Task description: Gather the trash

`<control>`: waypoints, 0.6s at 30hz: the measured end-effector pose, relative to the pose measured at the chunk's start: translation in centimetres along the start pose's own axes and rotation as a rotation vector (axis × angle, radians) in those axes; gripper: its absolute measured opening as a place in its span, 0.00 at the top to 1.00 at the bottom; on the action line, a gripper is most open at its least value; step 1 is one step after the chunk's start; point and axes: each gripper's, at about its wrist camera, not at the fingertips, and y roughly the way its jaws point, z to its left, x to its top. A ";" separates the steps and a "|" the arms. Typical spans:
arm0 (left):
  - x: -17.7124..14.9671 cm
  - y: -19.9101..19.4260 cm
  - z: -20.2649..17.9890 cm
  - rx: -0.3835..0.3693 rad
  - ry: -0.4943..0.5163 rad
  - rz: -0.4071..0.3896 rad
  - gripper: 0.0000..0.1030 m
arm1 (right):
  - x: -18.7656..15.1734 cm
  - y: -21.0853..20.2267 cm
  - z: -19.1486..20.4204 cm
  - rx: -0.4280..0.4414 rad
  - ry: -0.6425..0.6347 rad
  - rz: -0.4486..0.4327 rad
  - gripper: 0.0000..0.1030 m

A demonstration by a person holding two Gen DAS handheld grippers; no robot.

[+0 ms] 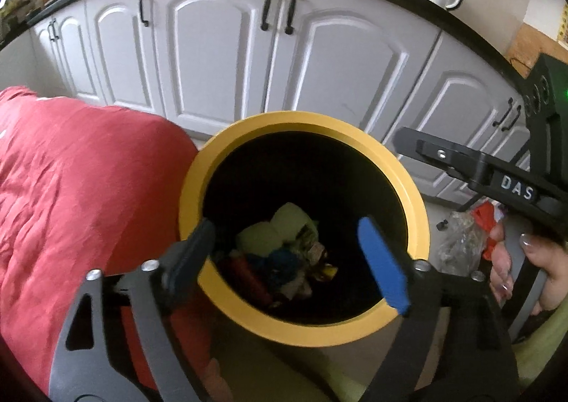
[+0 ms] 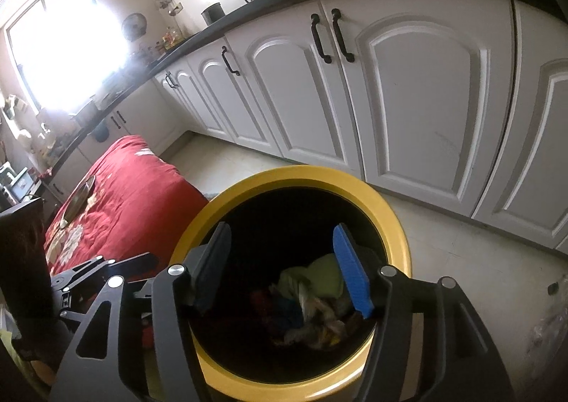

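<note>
Both my left gripper (image 1: 294, 261) and right gripper (image 2: 280, 269) gape empty over one yellow-rimmed bin (image 1: 419, 224); its crumpled trash (image 1: 284, 260) blurs uncountably.

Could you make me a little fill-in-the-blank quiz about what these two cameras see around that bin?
1. The rim of the bin is coloured ____.
2. Between the fingers of the left hand-held gripper there is ____.
3. The cloth beside the bin is coloured ____.
4. The cabinet doors behind the bin have handles coloured ____.

Missing words: yellow; nothing; red; black
</note>
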 end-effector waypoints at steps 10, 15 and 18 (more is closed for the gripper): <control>-0.3 -5.0 5.0 0.099 -0.104 -0.071 0.11 | 0.0 -2.8 5.2 0.007 -0.093 -0.069 0.09; -1.3 -8.7 7.2 0.169 -0.113 -0.135 0.11 | -0.7 -3.6 9.0 0.026 -0.136 -0.068 0.06; -1.9 -10.8 8.3 0.216 -0.135 -0.174 0.11 | -1.2 -4.0 11.0 0.038 -0.139 -0.061 0.06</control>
